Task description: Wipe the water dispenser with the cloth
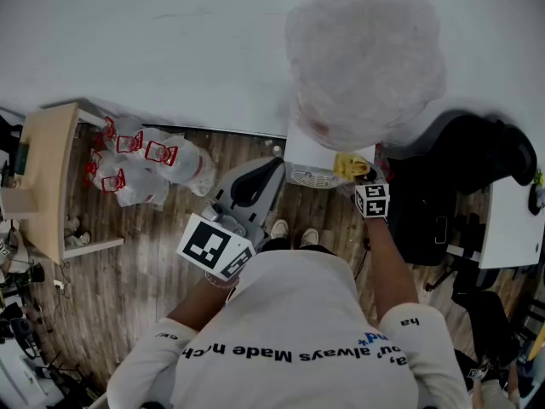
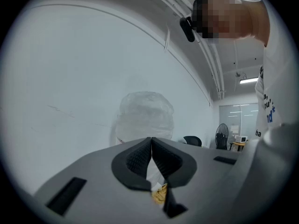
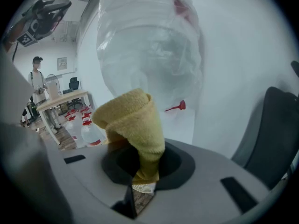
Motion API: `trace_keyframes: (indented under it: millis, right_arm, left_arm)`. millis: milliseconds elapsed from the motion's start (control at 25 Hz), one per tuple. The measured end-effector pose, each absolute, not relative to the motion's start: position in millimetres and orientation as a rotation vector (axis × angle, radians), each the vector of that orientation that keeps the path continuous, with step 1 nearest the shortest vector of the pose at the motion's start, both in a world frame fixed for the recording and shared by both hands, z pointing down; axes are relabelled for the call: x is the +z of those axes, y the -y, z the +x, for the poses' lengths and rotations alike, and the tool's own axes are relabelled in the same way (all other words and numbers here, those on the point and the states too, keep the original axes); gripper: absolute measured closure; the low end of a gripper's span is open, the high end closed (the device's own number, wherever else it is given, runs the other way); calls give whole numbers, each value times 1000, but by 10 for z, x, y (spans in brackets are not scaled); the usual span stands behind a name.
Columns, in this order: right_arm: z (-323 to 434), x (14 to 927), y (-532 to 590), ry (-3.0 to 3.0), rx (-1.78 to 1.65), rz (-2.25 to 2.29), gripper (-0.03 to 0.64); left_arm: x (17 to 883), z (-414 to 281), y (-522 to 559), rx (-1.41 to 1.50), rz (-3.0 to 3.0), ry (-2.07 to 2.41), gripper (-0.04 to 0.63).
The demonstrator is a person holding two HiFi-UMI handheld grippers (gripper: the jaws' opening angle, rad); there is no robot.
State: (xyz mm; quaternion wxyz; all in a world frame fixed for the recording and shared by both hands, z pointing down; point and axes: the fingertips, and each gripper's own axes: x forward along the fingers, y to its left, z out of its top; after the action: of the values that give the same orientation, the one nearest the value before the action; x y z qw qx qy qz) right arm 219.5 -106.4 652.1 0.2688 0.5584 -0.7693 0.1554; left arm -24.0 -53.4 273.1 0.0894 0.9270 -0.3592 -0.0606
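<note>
Right gripper [image 3: 142, 171] clamped on yellow cloth [image 3: 133, 120]; cloth bunched above jaws, near dispenser [image 1: 311, 153] front, under plastic-wrapped bottle [image 3: 149, 45]. Left gripper [image 2: 151, 155] jaws together, nothing between, held left of dispenser. Black chair [image 1: 464, 173] crowds dispenser's right side. Red-capped jugs [image 1: 140, 164] on floor along wall, left; wooden table [image 1: 47, 173] beyond them.

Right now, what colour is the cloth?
Yellow. The cloth shows best in the right gripper view, pinched in the right gripper.
</note>
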Motion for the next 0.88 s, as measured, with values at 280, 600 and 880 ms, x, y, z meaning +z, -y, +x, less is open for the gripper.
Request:
trace_keyframes:
  millis: [280,600,880]
  right_arm:
    - [2346,6541,1039,2066,433,1512,552]
    - [2759,6628,931,1995,484,1575,552]
    - [3268,6913,678,1828,609,1617,554]
  left_arm:
    - [2738,-230,564,-182,2754,1072,575]
    - [2728,-211,569,-185,2753,1068,575]
    - [2741,-162,555,-182,2755,1054,575]
